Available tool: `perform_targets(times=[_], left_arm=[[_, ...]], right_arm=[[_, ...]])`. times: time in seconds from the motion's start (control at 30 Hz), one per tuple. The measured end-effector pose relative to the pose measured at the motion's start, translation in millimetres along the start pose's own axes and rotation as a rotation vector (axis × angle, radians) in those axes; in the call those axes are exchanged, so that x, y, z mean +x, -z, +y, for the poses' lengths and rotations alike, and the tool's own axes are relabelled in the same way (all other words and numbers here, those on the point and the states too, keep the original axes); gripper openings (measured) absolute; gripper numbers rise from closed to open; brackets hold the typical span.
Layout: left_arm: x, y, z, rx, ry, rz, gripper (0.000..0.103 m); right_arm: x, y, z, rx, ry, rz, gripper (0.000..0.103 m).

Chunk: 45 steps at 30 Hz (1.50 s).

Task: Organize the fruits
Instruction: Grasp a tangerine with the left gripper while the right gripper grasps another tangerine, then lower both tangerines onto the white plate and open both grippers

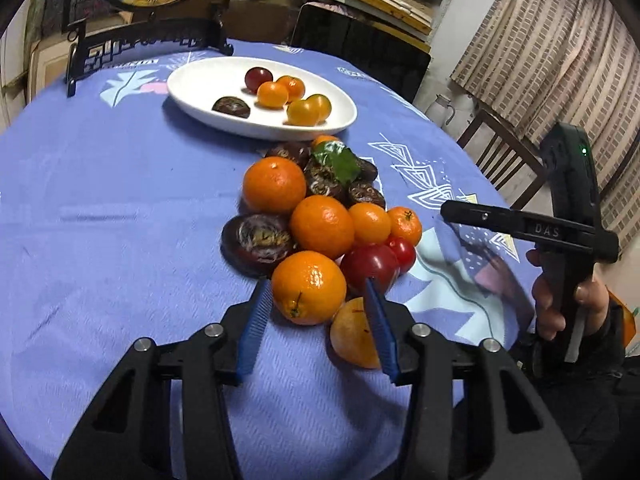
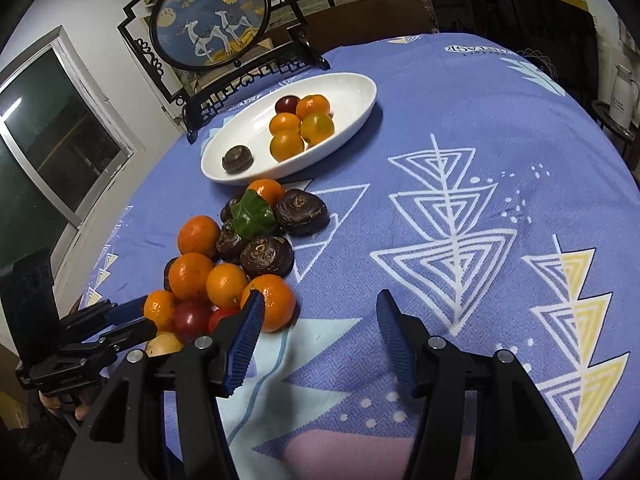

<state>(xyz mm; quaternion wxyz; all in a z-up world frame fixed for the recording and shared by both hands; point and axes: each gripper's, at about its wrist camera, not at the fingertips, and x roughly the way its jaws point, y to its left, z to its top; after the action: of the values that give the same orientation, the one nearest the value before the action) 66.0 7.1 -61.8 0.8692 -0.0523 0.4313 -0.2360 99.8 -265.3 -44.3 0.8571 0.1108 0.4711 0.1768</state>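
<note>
A pile of fruit lies on the blue tablecloth: several oranges, dark brown water chestnuts (image 1: 256,242), red tomatoes (image 1: 370,266), a green leaf (image 1: 336,162) and a yellow fruit (image 1: 352,338). My left gripper (image 1: 316,294) is open, its blue fingers on either side of the nearest orange (image 1: 308,286), not closed on it. A white oval plate (image 1: 192,92) behind the pile holds several small orange fruits, a red one and a chestnut. My right gripper (image 2: 320,304) is open and empty, above bare cloth just right of the pile (image 2: 224,264). The plate also shows in the right wrist view (image 2: 356,92).
A black framed round picture screen (image 2: 212,20) stands behind the plate at the table's far edge. A wooden chair (image 1: 500,156) and a white kettle (image 2: 622,96) sit beyond the table's right side. Patterned blue cloth (image 2: 460,220) stretches right of the pile.
</note>
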Motion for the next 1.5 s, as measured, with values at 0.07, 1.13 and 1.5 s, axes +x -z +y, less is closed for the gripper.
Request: perform_targets(times=[0.07, 1.13, 1.5], left_arm=[[1, 0, 3, -0.036, 0.016, 0.016, 0.047], [-21, -32, 17, -0.068, 0.015, -0.102, 0.04], [16, -143, 34, -0.019, -0.072, -0.166, 0.04]], right_arm=[[1, -1, 1, -0.007, 0.002, 0.002, 0.058], [0, -38, 10, -0.012, -0.111, -0.003, 0.037], [31, -144, 1, 0.039, -0.114, -0.074, 0.037]])
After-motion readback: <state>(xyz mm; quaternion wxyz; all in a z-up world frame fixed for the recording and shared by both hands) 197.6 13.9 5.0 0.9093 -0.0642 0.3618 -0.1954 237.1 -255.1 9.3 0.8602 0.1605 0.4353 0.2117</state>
